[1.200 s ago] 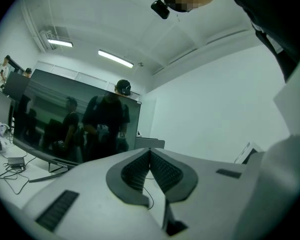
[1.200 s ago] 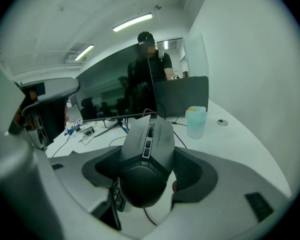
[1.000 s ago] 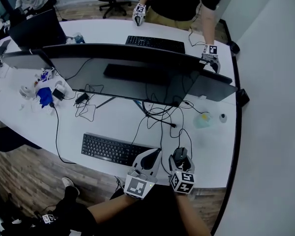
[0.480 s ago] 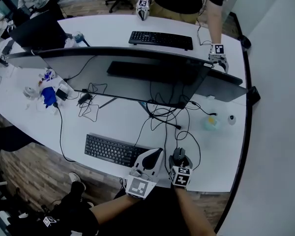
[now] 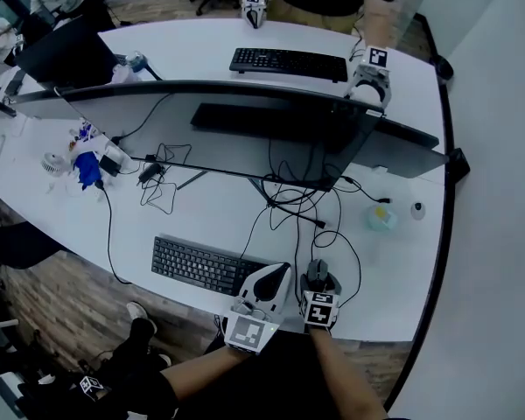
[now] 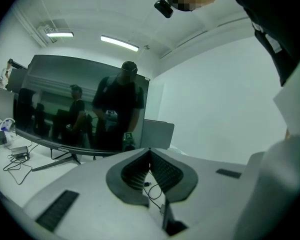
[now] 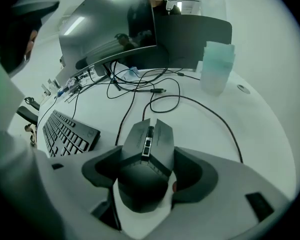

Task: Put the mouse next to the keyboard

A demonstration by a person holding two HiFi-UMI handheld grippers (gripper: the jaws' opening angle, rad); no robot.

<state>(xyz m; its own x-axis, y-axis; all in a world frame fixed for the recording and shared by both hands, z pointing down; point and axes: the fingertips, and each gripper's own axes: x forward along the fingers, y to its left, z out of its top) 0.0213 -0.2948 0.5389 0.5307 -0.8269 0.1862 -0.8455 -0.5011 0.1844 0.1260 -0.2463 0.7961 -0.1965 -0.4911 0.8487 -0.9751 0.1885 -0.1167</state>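
Right gripper (image 5: 318,280) clamps the wired mouse (image 7: 147,154) by the tabletop's near edge, just beside the keyboard (image 5: 201,265); seemingly only release remains. Left gripper (image 5: 278,275) is closed and empty.

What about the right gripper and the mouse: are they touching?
Touching. The right gripper view shows the right gripper with its jaws pressed against both sides of the mouse, with no gap.

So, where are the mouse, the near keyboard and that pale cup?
mouse (image 7: 146,165), right gripper view, top shell behind the wheel.
near keyboard (image 5: 201,267), head view, middle of the keys.
cup (image 7: 217,70), right gripper view, side wall.
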